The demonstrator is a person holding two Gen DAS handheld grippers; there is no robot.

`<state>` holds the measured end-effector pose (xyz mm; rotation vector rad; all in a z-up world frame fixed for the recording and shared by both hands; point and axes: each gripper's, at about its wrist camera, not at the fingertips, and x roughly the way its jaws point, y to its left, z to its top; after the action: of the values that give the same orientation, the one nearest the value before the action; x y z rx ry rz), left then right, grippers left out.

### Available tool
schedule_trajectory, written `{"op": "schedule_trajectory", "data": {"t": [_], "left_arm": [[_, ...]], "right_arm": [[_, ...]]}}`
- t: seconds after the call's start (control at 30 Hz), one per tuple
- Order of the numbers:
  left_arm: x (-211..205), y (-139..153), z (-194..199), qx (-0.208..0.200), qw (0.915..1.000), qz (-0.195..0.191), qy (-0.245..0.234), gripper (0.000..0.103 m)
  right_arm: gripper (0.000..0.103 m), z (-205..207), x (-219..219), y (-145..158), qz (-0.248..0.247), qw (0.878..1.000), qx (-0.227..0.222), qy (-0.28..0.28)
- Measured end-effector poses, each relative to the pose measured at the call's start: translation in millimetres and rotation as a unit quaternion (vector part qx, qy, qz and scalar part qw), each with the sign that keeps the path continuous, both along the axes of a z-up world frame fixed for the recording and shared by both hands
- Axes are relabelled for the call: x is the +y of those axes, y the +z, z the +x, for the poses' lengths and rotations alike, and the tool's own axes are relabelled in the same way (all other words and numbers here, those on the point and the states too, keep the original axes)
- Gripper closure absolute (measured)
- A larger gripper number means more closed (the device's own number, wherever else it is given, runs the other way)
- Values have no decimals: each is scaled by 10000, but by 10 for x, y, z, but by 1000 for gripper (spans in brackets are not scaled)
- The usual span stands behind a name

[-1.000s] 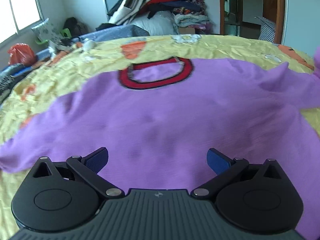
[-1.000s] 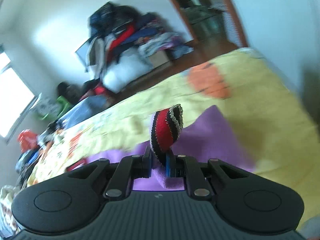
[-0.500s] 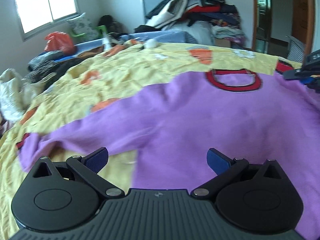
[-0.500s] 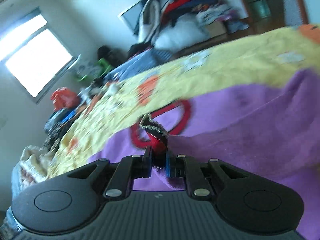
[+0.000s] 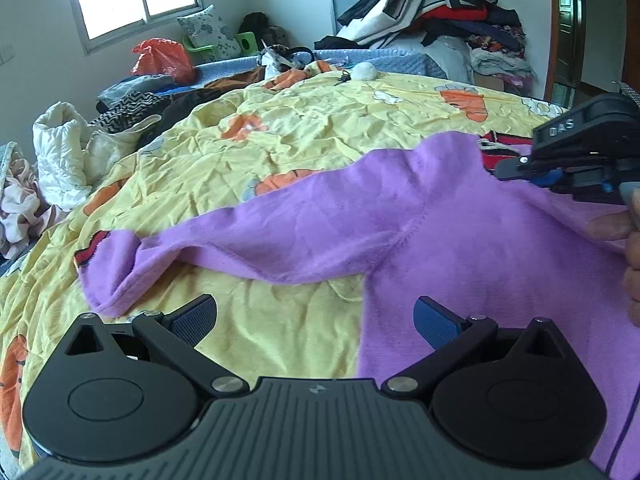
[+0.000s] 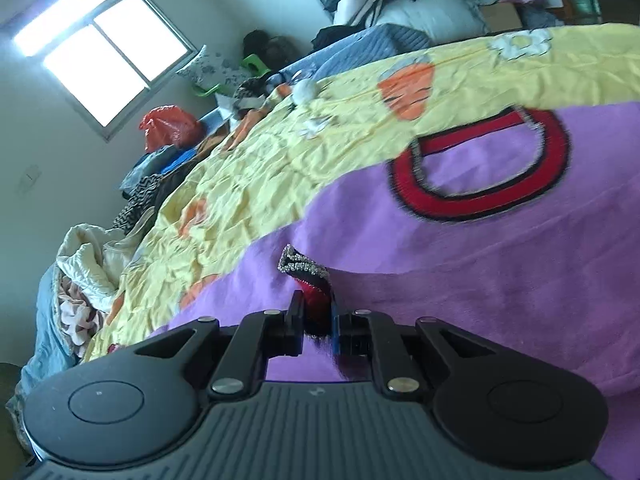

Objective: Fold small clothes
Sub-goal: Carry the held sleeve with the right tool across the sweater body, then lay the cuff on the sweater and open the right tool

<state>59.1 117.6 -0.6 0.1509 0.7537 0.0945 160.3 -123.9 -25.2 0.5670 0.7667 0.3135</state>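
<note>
A purple sweater [image 5: 460, 216] with a red and black collar [image 6: 480, 196] lies flat on the yellow bedsheet [image 5: 280, 140]. Its left sleeve [image 5: 192, 248] stretches out to the left, with a red cuff [image 5: 90, 246] at its end. My left gripper [image 5: 316, 320] is open and empty, low over the sheet just below that sleeve. My right gripper [image 6: 316, 320] is shut on the other sleeve's red cuff [image 6: 308, 276] and holds it over the sweater's body. It also shows in the left wrist view [image 5: 532, 168] at the right edge.
Loose clothes [image 5: 60, 152] are heaped at the bed's left edge. A red bag [image 5: 164, 58] and a green stool [image 5: 244, 42] stand by the window. A big clothes pile [image 5: 432, 8] fills the back right.
My right gripper has carried the cuff and sleeve leftward across the sweater's body. My left gripper has swung left, from over the sweater's middle to the left sleeve.
</note>
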Motion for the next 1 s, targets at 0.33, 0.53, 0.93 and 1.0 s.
{"op": "schedule_trajectory", "data": {"t": [0.33, 0.53, 0.93, 1.0], "left_arm": [[96, -44, -4, 68, 9999, -7, 148, 0], [153, -76, 102, 211, 9987, -228, 396, 0], [187, -125, 487, 282, 9701, -2387, 344, 0], [103, -137, 597, 243, 9602, -2777, 202, 0]], "right_arm": [[89, 177, 513, -247, -568, 9972, 177, 458], [19, 72, 647, -276, -894, 9918, -52, 907], [0, -654, -476, 44, -2938, 9547, -466, -125], [0, -706, -871, -35, -2890, 9559, -324, -411]]}}
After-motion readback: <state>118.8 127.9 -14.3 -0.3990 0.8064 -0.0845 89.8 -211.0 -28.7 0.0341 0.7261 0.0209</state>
